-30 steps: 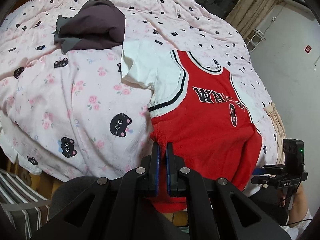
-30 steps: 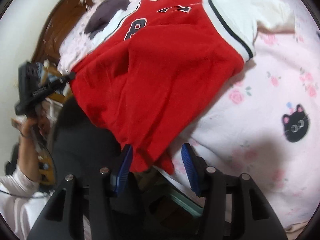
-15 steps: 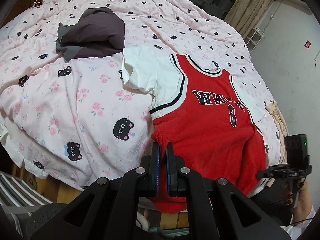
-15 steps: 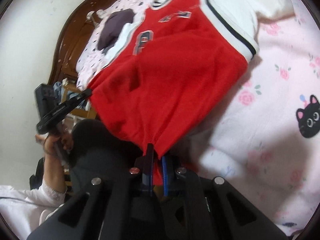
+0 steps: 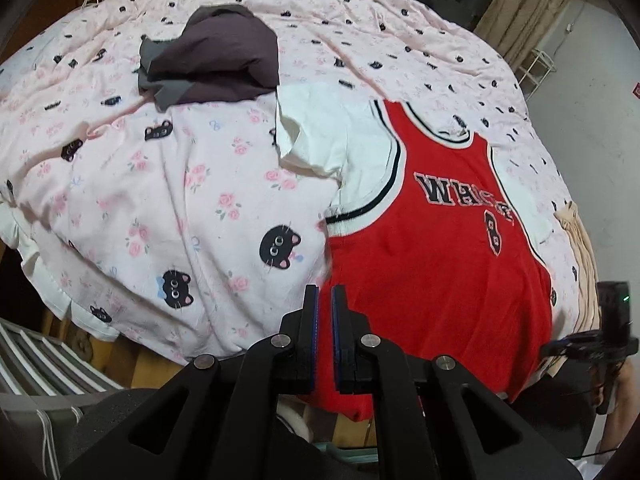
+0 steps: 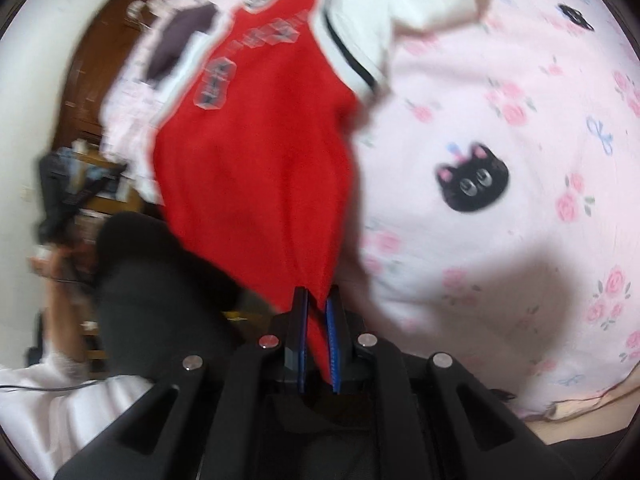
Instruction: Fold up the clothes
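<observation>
Plainly soft, light stuff to deal with: a red knit basketball jersey with white short sleeves (image 5: 432,272), spread face up on the pink cat-and-rose print quilt of the bed (image 5: 200,200), collar away from the person, hem hanging over the near edge. Lies just beside a crumpled dark grey-purple garment (image 5: 224,60) at the left sleeve, apart from it or barely touching. Pinched at both hem corners. At the left corner, the left hand-held gripper (image 5: 325,300), pads pressed together on what looks like a thin layer of the red cloth, though the fingers hide the corner itself. At the right corner, the right hand-held gripper (image 6: 318,300), red cloth bunched between the blue pads and drawn into long pleats, with the jaws easing apart at this moment, so likely a weakening hold. No stiffness to count on: sags and ripples wherever unsupported, folds along any line, slides readily over the quilt, and cannot break. Probably needs both corners kept level and spread wide to carry the hem up toward the collar without the middle drooping. Best taken near the corners, deep enough past the hem stitching to catch both layers, not at the stretchy striped armhole trim. Worth watching for a slip on the right side, and for the loose white sleeves dragging or tucking under during the fold.
</observation>
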### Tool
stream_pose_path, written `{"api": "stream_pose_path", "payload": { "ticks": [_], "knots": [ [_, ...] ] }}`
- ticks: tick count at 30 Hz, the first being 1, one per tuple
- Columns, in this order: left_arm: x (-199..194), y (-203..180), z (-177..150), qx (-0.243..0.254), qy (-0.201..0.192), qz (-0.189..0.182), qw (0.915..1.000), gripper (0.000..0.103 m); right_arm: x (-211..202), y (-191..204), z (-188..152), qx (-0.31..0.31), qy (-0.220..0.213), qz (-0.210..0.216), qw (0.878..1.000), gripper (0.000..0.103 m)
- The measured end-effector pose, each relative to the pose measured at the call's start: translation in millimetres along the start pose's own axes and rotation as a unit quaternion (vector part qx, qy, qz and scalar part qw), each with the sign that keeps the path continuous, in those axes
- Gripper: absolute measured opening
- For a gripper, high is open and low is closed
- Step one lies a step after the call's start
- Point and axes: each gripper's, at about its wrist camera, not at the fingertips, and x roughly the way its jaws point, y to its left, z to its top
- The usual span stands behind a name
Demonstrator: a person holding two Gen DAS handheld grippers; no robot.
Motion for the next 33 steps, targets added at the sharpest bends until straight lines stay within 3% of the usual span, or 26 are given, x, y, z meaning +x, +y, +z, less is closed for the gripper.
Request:
{"api": "stream_pose_path", "payload": {
  "ticks": [1,3,4,6,8,13,19,25,33],
  "knots": [
    [-1.0,-0.6,1.2,0.002,-0.002,-0.001,1.0000,0.005,5.7,0.1,-0.8,-0.003,0.010,-0.020,1.000,0.016],
    [-2.0,-2.7,7.0,0.011,-0.007,-0.007,0.9999,0.009,4.8,3.0,0.4,-0.014,0.006,-0.051,0.999,0.042],
    [-2.0,-4.0,11.7,0.018,-0.009,-0.009,0.9998,0.014,-0.2,4.8,3.1,-0.022,-0.004,-0.063,0.998,0.047],
    [-2.1,-5.1,24.8,0.030,-0.021,-0.008,0.9993,0.044,-16.9,6.1,13.2,-0.033,-0.032,-0.068,0.997,0.049],
    [-1.3,-7.3,42.7,0.044,-0.039,-0.009,0.9982,0.053,-33.6,6.0,27.9,-0.039,-0.059,-0.075,0.995,0.049],
    [18.3,-33.0,103.2,0.141,-0.050,-0.054,0.9872,0.053,-61.4,21.3,77.7,-0.115,-0.106,-0.107,0.982,0.049],
    [68.5,-61.2,175.1,0.245,-0.003,-0.108,0.9635,0.053,-61.9,40.2,146.2,-0.236,-0.093,-0.146,0.956,0.049],
    [119.9,-87.0,207.6,0.327,0.042,-0.097,0.9389,0.053,-47.1,21.6,210.7,-0.257,-0.069,-0.118,0.957,0.049],
    [168.5,-100.3,226.5,0.385,0.080,-0.097,0.9141,0.053,-23.4,7.0,260.3,-0.276,-0.042,-0.100,0.955,0.049]
  ]
}}
